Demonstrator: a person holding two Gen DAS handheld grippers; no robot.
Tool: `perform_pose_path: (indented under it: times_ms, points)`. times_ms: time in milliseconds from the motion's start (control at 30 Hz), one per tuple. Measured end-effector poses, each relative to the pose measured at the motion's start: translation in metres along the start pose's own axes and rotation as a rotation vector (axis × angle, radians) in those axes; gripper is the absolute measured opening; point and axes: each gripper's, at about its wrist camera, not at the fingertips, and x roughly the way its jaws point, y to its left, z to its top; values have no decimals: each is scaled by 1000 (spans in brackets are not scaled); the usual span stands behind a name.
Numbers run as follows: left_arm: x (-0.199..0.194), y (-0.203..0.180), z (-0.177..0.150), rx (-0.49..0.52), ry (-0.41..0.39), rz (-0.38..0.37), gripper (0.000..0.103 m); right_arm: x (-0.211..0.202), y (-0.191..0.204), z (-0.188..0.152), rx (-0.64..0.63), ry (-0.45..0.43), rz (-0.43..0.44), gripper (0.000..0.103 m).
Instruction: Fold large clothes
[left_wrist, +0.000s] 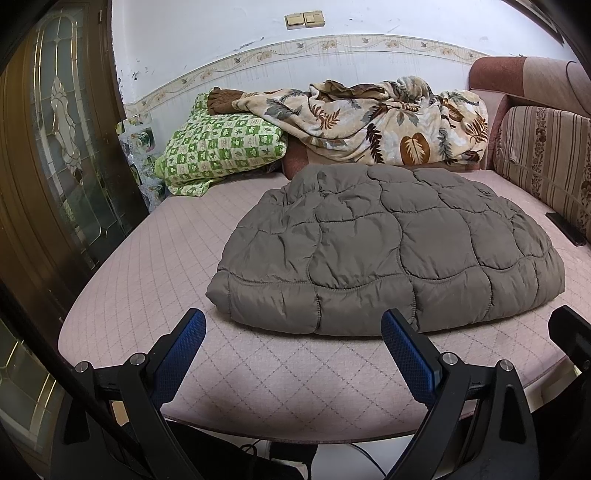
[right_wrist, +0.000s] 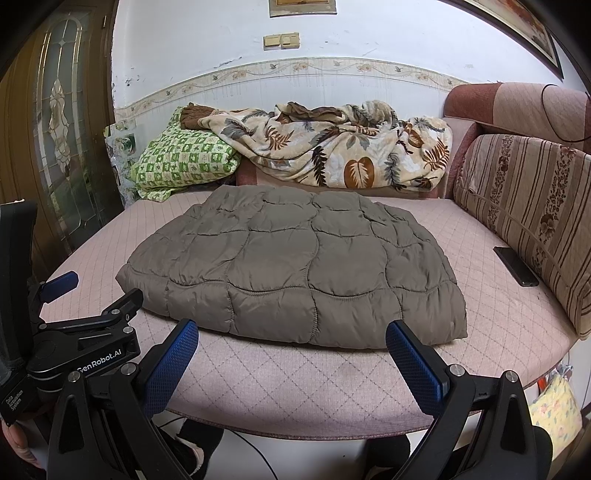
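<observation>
Your left claw: spread wide, holding nothing, short of the jacket. Your right claw: likewise spread, empty. Jacket: folded, flat on the sofa.

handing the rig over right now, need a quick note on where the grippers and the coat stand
Left gripper: open, empty, hovering at the bed's near edge, short of the jacket.
Right gripper: open, empty, beside it to the right, likewise short of the jacket.
Grey quilted jacket: lies mid-mattress as a compact, roughly rectangular bundle; no sleeves stick out, so it looks already folded.
Nearby: black phone at the right by the striped cushion; leaf blanket and green pillow behind.
Left: probably only a final check or tidying of edges.
</observation>
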Motion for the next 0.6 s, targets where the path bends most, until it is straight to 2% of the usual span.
perform_pose_path:
  times_ms: [333,600]
  points:
    - [4,3,-4,8,5,11,95,0,-1,-1,3,3,0,103]
    - [3,14,-9,-7,-33,9,95,0,-2,-2,3,2,-2,103]
